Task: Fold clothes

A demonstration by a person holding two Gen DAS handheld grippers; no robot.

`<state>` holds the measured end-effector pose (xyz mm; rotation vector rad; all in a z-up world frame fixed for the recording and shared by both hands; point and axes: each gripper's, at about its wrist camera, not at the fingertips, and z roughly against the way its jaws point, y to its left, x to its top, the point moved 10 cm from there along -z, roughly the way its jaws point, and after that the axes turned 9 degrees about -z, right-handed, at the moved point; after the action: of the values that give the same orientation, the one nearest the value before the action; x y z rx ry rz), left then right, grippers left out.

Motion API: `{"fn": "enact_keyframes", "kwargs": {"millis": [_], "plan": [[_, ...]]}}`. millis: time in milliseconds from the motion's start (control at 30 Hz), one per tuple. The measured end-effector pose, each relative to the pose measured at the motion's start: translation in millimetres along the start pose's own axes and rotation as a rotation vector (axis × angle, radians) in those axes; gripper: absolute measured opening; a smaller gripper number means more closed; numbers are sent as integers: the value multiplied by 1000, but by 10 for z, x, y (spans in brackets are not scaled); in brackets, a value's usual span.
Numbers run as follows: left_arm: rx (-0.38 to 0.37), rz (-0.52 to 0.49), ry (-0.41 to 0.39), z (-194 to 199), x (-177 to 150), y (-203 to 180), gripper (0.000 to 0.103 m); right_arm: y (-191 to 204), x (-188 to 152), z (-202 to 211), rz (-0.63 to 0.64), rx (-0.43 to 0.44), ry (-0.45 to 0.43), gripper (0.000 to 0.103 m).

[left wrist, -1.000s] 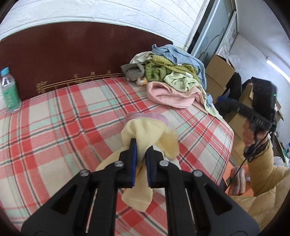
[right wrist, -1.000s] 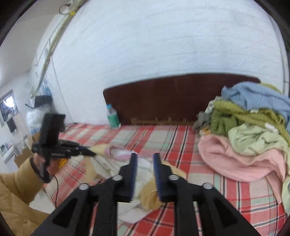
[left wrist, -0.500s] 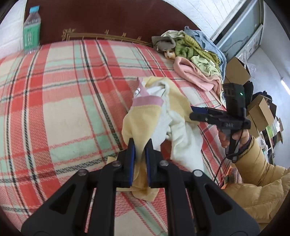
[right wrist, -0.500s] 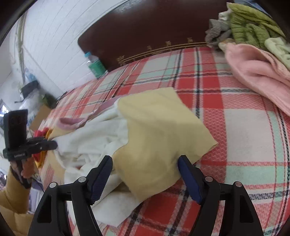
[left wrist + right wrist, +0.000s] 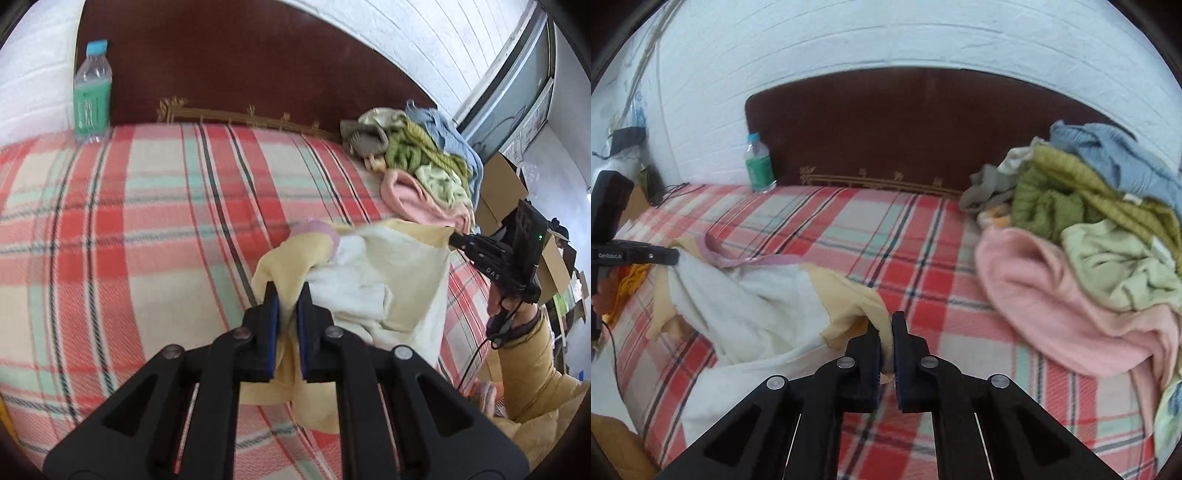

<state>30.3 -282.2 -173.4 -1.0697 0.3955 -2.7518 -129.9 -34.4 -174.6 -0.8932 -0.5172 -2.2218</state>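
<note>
Left gripper [image 5: 287, 295] was clamped on a yellow fold of the yellow-and-white garment [image 5: 384, 273] at lower centre of its frame; right gripper [image 5: 885, 328] pinched another yellow edge (narrow gap, cloth between the pads). The garment lay stretched between them on the plaid bedspread [image 5: 129, 229] — a clothes pile [image 5: 1082, 236] at right, a water bottle [image 5: 759, 164] by the headboard [image 5: 905, 129], upper left.

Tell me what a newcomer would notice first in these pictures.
First, the yellow and white garment, stretched across the near part of the plaid bed, with the left gripper and the right gripper each shut on a yellow end. Next, the heap of unfolded clothes piled at the right by the dark headboard. A water bottle stands at the headboard's left end.
</note>
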Motion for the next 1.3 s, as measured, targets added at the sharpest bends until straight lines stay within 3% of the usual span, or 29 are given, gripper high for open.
{"fn": "enact_keyframes", "kwargs": {"millis": [133, 233, 333, 400, 500, 567, 600, 700, 833, 900, 933, 967, 1133, 1200, 1267, 1300], "plan": [[76, 26, -6, -90, 258, 253, 11, -472, 97, -189, -36, -146, 12, 5], [158, 55, -9, -198, 330, 470, 11, -808, -128, -463, -97, -209, 114, 7], [114, 91, -21, -215, 249, 500, 11, -920, -400, -604, -147, -234, 199, 26], [75, 71, -32, -186, 163, 399, 11, -808, -441, -460, -155, -190, 169, 30], [24, -43, -20, -114, -96, 43, 12, -379, -445, -77, -99, -66, 99, 48], [-24, -99, 17, -149, -326, -234, 12, 18, -523, 145, -61, 52, 88, 61], [-36, -110, 40, -188, -423, -328, 12, 234, -591, 230, -45, 117, 97, 62], [-86, -93, 93, -394, -644, -541, 13, 798, -873, 334, -8, 265, 157, 62], [-71, -11, 83, -631, -642, -518, 14, 1221, -1272, 206, -25, 298, 234, 62], [-74, 12, 67, -675, -620, -517, 31, 1274, -1373, 122, -66, 288, 254, 62], [-73, 23, 56, -687, -603, -517, 55, 1282, -1419, 85, -89, 285, 262, 62], [-72, 34, 43, -696, -585, -517, 73, 1282, -1421, 45, -114, 281, 262, 62], [-60, 66, 5, -747, -449, -479, 75, 1201, -1349, -106, -200, 246, 250, 61], [-50, 81, 9, -820, -424, -439, 75, 1150, -1304, -123, -230, 250, 232, 45], [-42, 92, 15, -900, -406, -402, 75, 1114, -1268, -146, -262, 269, 229, 17], [-41, 97, 18, -929, -391, -384, 72, 1093, -1251, -135, -276, 279, 224, 13]]}}
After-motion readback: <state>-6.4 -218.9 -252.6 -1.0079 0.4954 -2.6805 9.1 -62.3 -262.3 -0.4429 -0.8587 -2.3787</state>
